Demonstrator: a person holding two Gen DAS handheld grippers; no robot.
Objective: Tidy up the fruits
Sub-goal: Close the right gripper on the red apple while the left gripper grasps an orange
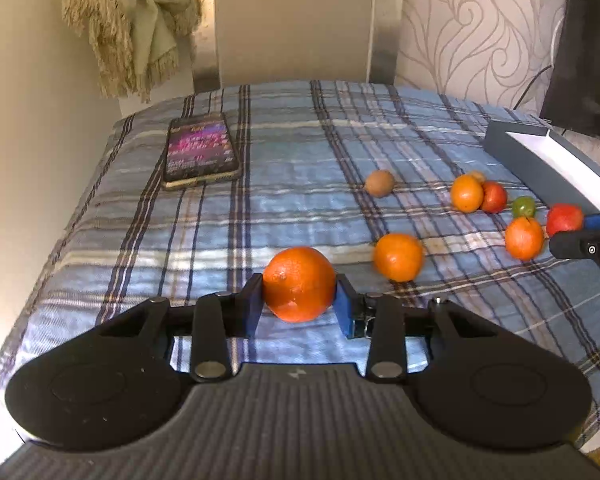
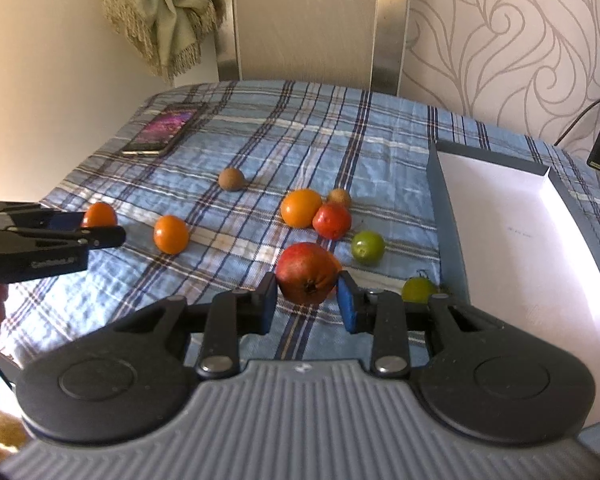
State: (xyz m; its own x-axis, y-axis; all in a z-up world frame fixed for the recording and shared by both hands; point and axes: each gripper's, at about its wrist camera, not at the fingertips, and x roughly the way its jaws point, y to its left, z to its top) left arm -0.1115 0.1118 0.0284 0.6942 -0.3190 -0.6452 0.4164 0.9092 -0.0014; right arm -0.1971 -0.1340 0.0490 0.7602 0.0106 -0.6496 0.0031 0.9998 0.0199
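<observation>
Gripping fruit on both sides: left fingers (image 1: 299,296) clamp an orange (image 1: 299,284), right fingers (image 2: 308,292) pinch a red fruit (image 2: 307,273). Box (image 2: 500,216), right of the right fingers, holds nothing; seven more fruits wait ahead on the cloth.

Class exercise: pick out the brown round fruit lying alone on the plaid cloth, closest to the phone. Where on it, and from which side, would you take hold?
Grip the brown fruit across its widest middle, coming down from above. It is near-round, so no side is better by shape, and bare plaid cloth surrounds it, leaving room for both fingers of a tool. Both tools look occupied now, so one would probably need emptying first.
</observation>
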